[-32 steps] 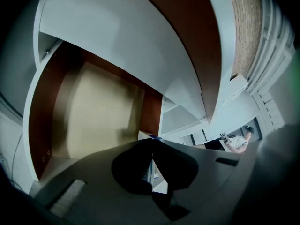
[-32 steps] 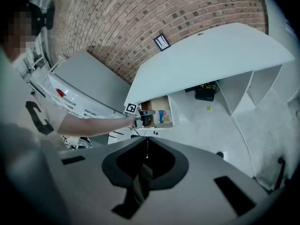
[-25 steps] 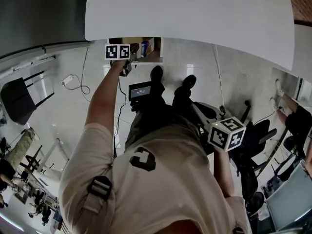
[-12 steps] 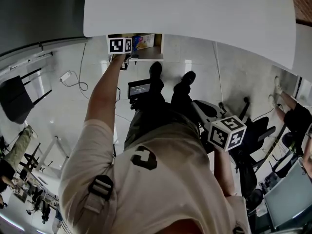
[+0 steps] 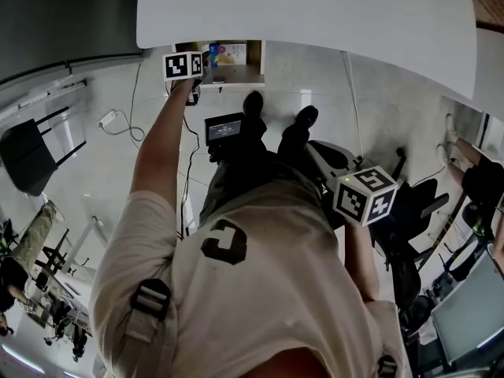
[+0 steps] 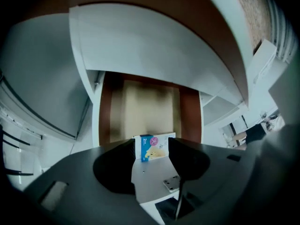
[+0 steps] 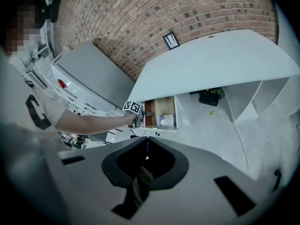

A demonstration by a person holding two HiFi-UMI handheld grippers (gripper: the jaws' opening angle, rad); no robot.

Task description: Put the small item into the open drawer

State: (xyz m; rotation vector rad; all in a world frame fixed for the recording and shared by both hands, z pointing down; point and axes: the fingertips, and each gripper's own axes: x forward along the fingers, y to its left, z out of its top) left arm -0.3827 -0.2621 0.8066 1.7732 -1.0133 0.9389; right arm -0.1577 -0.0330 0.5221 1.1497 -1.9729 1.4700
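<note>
My left gripper [image 6: 151, 143] has just been opening its jaws, and they now stand wide over the open drawer [image 6: 190, 118]. The small box [image 6: 154, 150] shows in the gap just past the tips, and neither pad presses on it. I judge it to be lying on the drawer floor, so the step in hand is a clean let-go and retreat. To do it well I'd keep the jaws spread and back out along the gripper's own line, not sideways, so no pad catches a box edge and drags it. I'd also mind the drawer wall close beside the gripper and the white desktop [image 5: 315, 22] just above it. My right gripper [image 7: 147, 143] is closed on nothing, well behind, and needs no move
</note>
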